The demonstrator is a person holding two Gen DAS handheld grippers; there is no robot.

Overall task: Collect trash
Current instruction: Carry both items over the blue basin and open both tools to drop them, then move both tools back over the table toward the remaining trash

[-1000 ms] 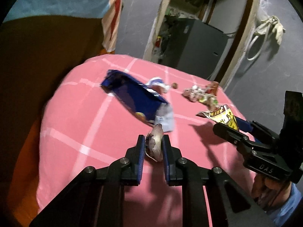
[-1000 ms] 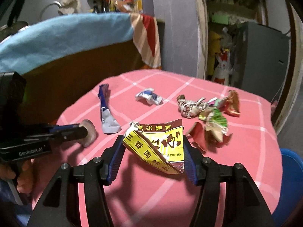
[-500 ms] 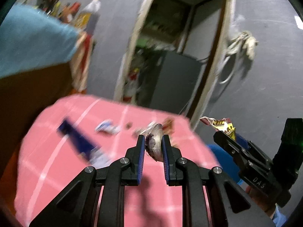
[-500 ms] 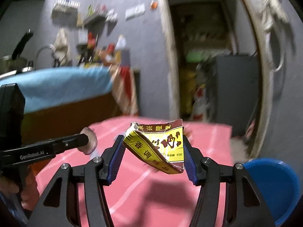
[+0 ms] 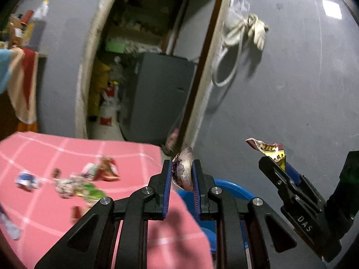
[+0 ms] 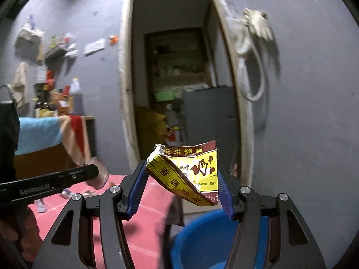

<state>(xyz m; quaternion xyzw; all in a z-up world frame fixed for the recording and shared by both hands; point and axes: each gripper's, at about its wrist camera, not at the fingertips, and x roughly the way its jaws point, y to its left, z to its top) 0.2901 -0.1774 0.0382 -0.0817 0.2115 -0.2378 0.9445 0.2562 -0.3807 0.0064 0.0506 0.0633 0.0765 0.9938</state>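
My left gripper (image 5: 182, 172) is shut on a purplish onion peel (image 5: 184, 170), held in the air past the table's right edge, above a blue bucket (image 5: 231, 189). My right gripper (image 6: 181, 174) is shut on a yellow and maroon seasoning packet (image 6: 190, 172), with the blue bucket (image 6: 208, 237) below and in front of it. In the left wrist view the right gripper (image 5: 277, 163) holds the packet (image 5: 269, 150) at the right. In the right wrist view the left gripper (image 6: 95, 174) shows at the left with the peel (image 6: 99, 173).
The pink checked table (image 5: 56, 213) lies at the left with several wrappers (image 5: 78, 183) and a small blue and white wrapper (image 5: 27, 179). A grey wall (image 5: 291, 89) with a hanging rope (image 5: 242, 31) stands ahead, beside an open doorway (image 5: 145, 67).
Both grippers have swung right, off the table toward the wall and the blue bucket, and risen a little. Each keeps its piece of trash. The table has slid to the left of both views.
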